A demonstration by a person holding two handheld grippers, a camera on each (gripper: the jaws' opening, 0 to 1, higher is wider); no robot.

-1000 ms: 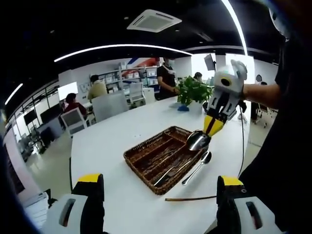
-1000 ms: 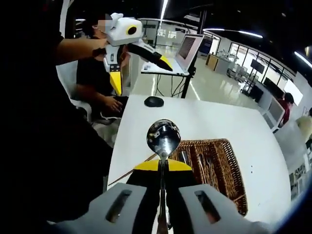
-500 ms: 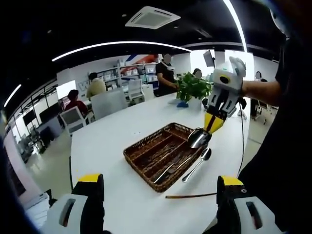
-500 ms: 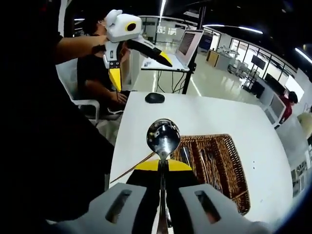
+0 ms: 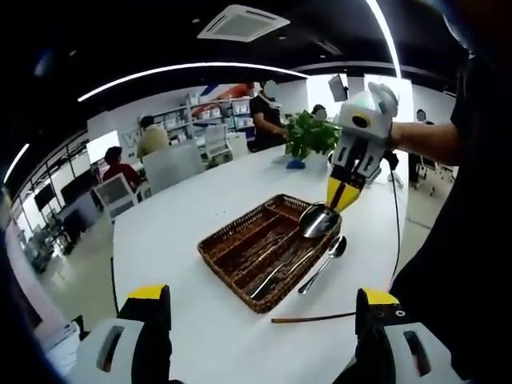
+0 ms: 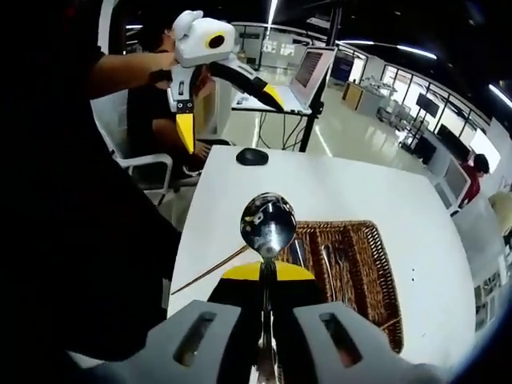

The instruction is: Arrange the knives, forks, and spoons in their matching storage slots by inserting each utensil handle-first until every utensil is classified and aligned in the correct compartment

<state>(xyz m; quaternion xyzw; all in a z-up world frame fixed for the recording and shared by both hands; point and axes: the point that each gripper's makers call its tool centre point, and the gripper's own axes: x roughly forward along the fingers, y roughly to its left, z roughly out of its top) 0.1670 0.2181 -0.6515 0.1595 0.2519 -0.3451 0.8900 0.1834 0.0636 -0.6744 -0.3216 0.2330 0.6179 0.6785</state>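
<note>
A brown wicker tray (image 5: 220, 241) (image 6: 384, 280) with long slots lies on the white table (image 5: 176, 216); several metal utensils rest in its slots. My right gripper (image 6: 263, 276) (image 5: 335, 198) is shut on a steel spoon (image 6: 267, 226) (image 5: 318, 221), held bowl-forward above the tray's near end. A second spoon (image 5: 324, 262) lies on the table beside the tray. A thin brown stick (image 5: 312, 318) (image 6: 210, 270) lies near the table edge. My left gripper (image 5: 262, 320) is open and holds nothing; it also appears raised at the upper left (image 6: 226, 100) of the right gripper view.
A potted green plant (image 5: 312, 144) stands at the table's far end. A black mouse (image 6: 252, 157) and a laptop on a stand (image 6: 310, 74) sit past the table. Chairs and several people are in the background.
The right gripper with its spoon has drifted slightly over the tray's end. The left gripper stays open and raised.
</note>
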